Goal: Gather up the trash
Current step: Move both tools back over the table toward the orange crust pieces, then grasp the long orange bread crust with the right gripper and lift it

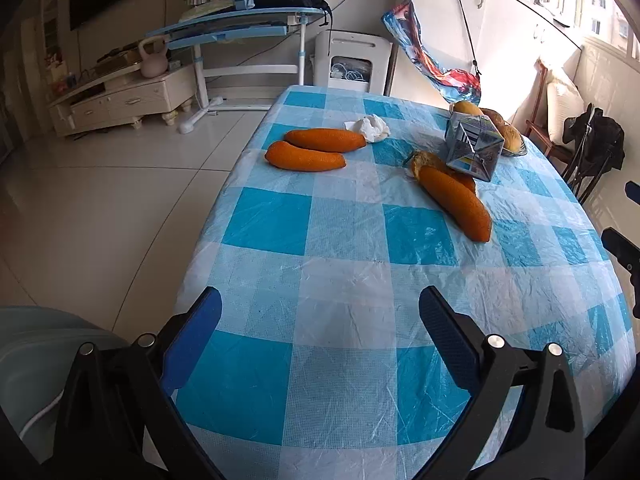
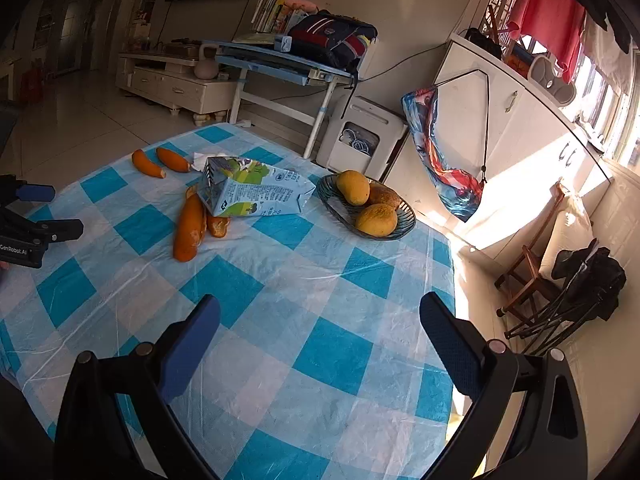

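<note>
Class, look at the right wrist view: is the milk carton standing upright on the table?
No, the milk carton lies on its side on the checked tablecloth, beside the fruit bowl.

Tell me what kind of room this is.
Probably a home living and dining room: a table with checked tablecloth and fruit bowl, a TV cabinet, and a study desk stacked with books.

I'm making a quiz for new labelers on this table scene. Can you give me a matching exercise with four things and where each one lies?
Things:
1. carton
2. tissue
3. mangoes
4. left gripper

Places or states:
A. in the dark bowl
B. open, holding nothing
C. crumpled beside two peels
D. lying on its side over a peel

Pairs: 1-D, 2-C, 3-A, 4-B
</note>
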Available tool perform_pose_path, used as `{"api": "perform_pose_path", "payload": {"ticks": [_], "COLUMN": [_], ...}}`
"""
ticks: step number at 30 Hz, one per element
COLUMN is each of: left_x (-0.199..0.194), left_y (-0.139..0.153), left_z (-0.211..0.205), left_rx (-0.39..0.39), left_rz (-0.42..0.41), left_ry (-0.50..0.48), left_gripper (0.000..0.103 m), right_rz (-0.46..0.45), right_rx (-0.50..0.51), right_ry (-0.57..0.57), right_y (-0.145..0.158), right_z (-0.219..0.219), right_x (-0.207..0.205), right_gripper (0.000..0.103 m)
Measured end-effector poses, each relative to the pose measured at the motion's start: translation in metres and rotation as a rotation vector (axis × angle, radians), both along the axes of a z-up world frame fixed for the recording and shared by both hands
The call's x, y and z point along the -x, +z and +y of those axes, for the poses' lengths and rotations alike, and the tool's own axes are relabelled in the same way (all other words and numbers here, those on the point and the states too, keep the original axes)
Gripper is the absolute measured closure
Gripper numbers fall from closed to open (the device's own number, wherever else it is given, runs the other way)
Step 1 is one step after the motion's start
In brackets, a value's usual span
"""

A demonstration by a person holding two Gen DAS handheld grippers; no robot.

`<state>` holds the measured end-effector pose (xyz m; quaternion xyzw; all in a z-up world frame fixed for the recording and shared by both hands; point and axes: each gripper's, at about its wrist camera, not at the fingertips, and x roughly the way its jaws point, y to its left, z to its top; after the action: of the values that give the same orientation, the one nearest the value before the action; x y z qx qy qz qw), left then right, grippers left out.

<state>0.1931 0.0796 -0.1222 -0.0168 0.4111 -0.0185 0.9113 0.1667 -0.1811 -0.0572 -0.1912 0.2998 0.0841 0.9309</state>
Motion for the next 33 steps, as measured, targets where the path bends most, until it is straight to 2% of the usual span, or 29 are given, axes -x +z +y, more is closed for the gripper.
{"api": "perform_pose_path", "payload": {"ticks": [8,13,17,20,22,27,30,33], "left_x": [-0.009,-0.028,-0.05,-0.068,-0.079,-0.104,-0.114,-0.122], "left_y": [0.007,0.018,0.025,0.03,0.033,0.031,0.022,0.014], "left_z": [0.0,0.003,0.003,-0.002,-0.003,-0.003,-0.004,-0.003], "left_rx": [0.006,-0.027,-0.093,-0.164,-0.198,-0.214,-0.229,-0.227], "left_rz": [-0.02,-0.033,-0.039,-0.048,-0.057,-0.05,-0.033,-0.007], "left_ry": [-0.004,0.002,-0.023,-0.066,-0.086,-0.144,-0.166,-0.177], "left_gripper": [0.007,0.007,0.007,0.007,0.007,0.007,0.007,0.007], "right_rz": [-0.011,0.036,0.085,0.114,0.12,0.151,0.185,0.214], "right_rx": [-0.041,-0.112,-0.178,-0.191,-0.191,-0.303,-0.36,-0.362], "right_ry": [0.05,0.09,0.128,0.17,0.174,0.117,0.123,0.146], "right_y": [0.006,0.003,0.0,-0.003,-0.005,-0.001,-0.005,-0.016], "right_z": [0.004,0.008,0.016,0.028,0.032,0.022,0.032,0.055], "right_x": [0.003,-0.001,-0.006,-0.008,-0.011,-0.031,-0.041,-0.049], "right_gripper": [0.007,0.007,0.008,0.016,0.016,0.017,0.024,0.029]}}
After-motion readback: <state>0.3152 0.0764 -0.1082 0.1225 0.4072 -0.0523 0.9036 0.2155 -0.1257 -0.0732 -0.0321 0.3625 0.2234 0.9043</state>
